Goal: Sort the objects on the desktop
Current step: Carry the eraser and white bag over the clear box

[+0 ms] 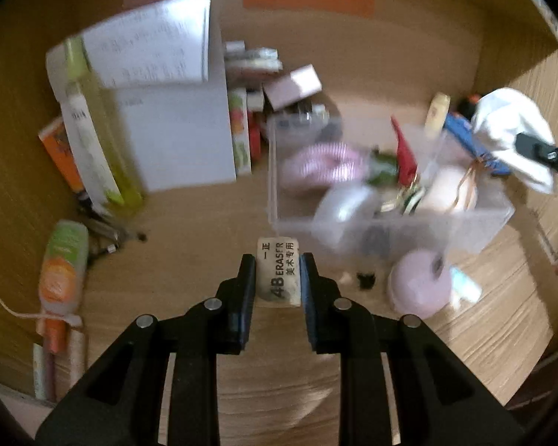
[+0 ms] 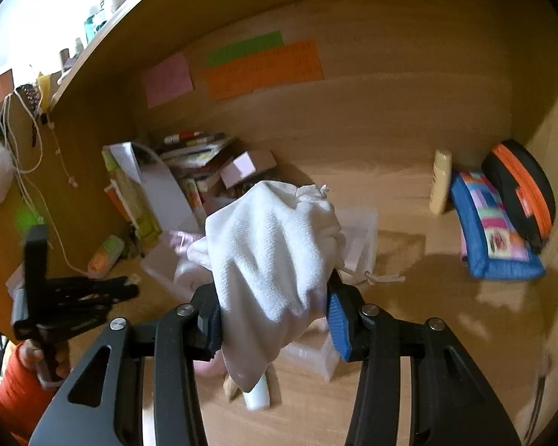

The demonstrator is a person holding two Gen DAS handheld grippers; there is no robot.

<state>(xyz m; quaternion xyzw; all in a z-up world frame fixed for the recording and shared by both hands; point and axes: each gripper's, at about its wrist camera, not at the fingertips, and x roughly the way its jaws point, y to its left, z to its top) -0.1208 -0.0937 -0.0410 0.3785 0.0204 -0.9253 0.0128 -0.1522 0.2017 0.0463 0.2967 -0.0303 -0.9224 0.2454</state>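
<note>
My left gripper [image 1: 278,273] is shut on a white 4B eraser [image 1: 279,271] and holds it above the wooden desk, just in front of a clear plastic bin [image 1: 390,223] full of small items. My right gripper [image 2: 273,297] is shut on a white cloth drawstring pouch [image 2: 271,252] and holds it above the same bin [image 2: 357,238]. In the left wrist view the pouch [image 1: 509,130] and the right gripper's finger [image 1: 543,152] show at the right, over the bin's far right corner. The left gripper [image 2: 74,297] shows at the left of the right wrist view.
Books and a white folder [image 1: 175,137] stand at the back left with a green bottle [image 1: 93,130]. An orange tube [image 1: 61,271] lies at left. A pink round object [image 1: 420,282] sits before the bin. A blue pouch [image 2: 494,230], black-orange case [image 2: 520,193] and cream tube [image 2: 441,182] lie at right.
</note>
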